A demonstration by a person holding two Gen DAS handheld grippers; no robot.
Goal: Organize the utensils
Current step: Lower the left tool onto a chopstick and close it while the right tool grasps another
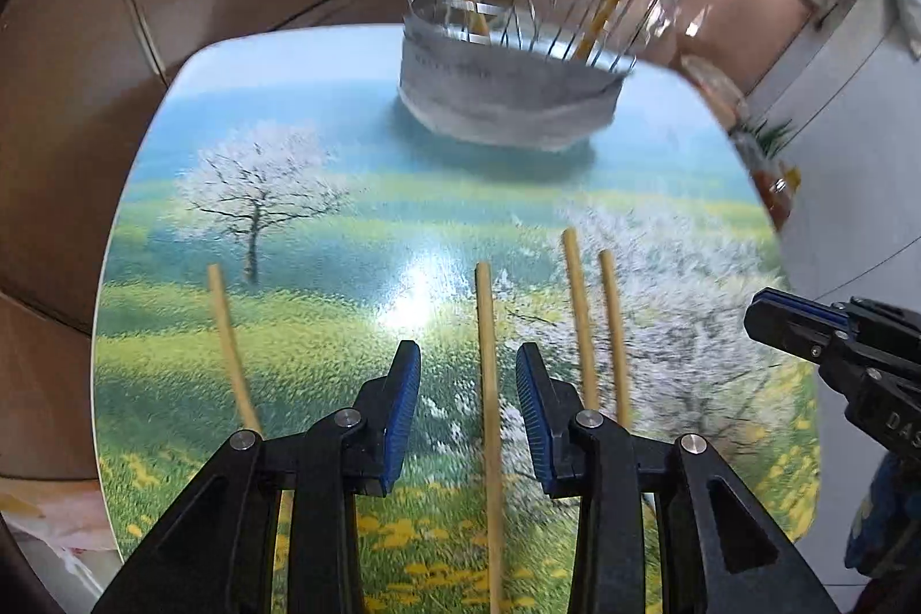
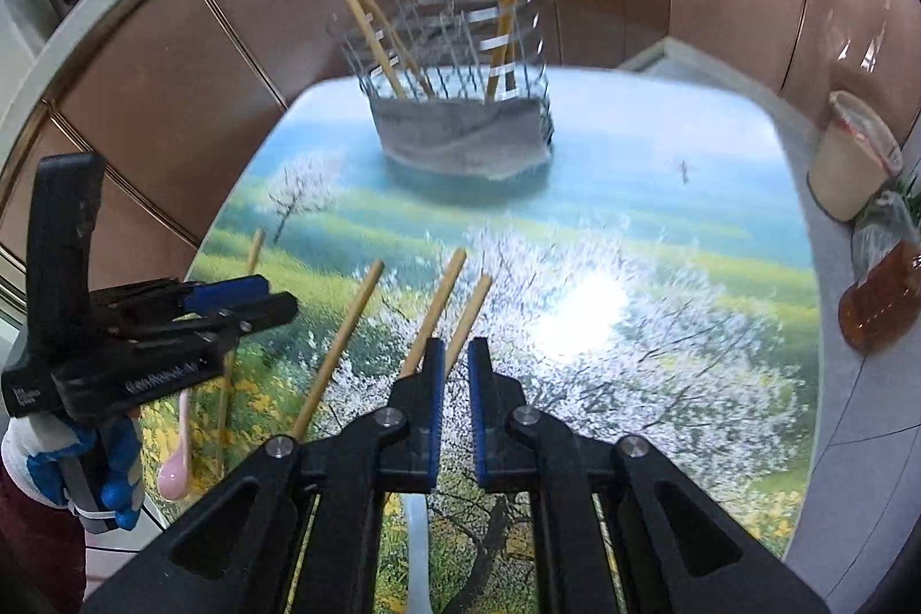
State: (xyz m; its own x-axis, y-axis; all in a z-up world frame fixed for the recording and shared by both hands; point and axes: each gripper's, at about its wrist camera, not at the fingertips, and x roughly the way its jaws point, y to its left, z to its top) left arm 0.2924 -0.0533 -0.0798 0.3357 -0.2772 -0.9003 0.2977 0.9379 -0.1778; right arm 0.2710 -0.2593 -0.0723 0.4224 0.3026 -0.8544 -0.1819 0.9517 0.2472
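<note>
Chopsticks lie loose on a table printed with a meadow and blossoming trees, while more stand upright in a wire utensil holder (image 1: 512, 96) near the table's far edge. In the left wrist view, one chopstick (image 1: 489, 441) runs lengthwise between the blue pads of the left gripper (image 1: 467, 418), whose jaws stand apart on either side of it; neither pad presses on the wood. A pair of chopsticks (image 1: 598, 326) lies side by side just to the right of that gripper, and a single chopstick (image 1: 230, 355) lies to its left, angled toward the table's left edge. The right gripper (image 1: 806, 332) shows at the frame's right edge, over the table's right side.

The right wrist view shows the right gripper (image 2: 456, 412) with its blue pads drawn close together and nothing clamped between them; the two neighbouring chopsticks (image 2: 455, 309) lie just beyond and slightly left of its tips. A white spoon handle (image 2: 417, 545) shows on the table under this gripper's jaws. Further left, the left gripper (image 2: 242, 303) appears side-on, held in a gloved hand (image 2: 75, 464), above the table's left part. A pink spoon (image 2: 178, 458) rests near the table's near-left edge, below that gripper.

The table (image 1: 345, 222) stands against brown panelled walls. Off its right edge, a pale bin (image 2: 852, 165) lined with a bag stands on the floor, with an amber bottle (image 2: 880, 303) close by.
</note>
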